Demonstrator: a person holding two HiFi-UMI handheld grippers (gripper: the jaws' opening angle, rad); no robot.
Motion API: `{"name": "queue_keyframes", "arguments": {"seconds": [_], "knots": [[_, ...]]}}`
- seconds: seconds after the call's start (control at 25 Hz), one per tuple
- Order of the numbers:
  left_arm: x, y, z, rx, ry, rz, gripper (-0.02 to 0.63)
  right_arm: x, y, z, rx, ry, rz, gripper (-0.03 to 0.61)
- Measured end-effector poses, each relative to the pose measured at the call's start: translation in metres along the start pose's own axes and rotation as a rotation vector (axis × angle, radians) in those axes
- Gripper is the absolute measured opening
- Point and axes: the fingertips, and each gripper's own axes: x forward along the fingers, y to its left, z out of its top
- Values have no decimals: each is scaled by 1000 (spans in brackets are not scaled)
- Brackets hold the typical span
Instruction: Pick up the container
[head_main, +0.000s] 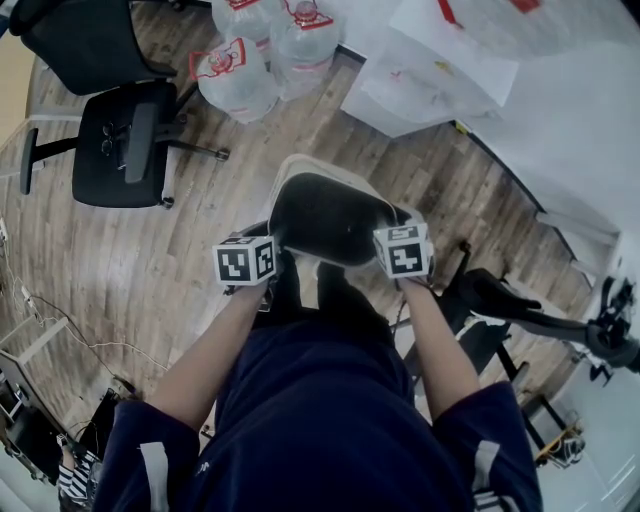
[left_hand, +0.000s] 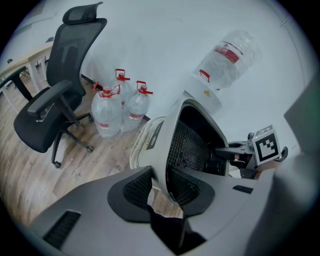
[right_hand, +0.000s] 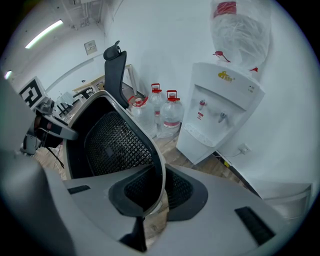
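the left gripper (left_hand: 159, 186) has its jaws clamped on one side wall of the container (left_hand: 192, 145). the right gripper (right_hand: 152, 192) has its jaws clamped on the opposite wall. the container, black mesh inside, hangs between them above the wooden floor (head_main: 90, 270). water bottles (head_main: 240, 75) and a water dispenser (right_hand: 220, 115) stand beyond it.

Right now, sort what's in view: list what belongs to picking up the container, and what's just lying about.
Belongs to the job:
- container
- left hand-held gripper, clamped on its rim
- right hand-held gripper, clamped on the opposite rim

Just lying about:
- water bottles
- office chair
- water dispenser
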Motion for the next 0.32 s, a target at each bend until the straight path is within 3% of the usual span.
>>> {"name": "queue_keyframes", "arguments": {"seconds": [0.32], "knots": [[7, -3, 1, 1, 5, -1, 124, 3, -8, -2, -3, -5, -6, 64]]}}
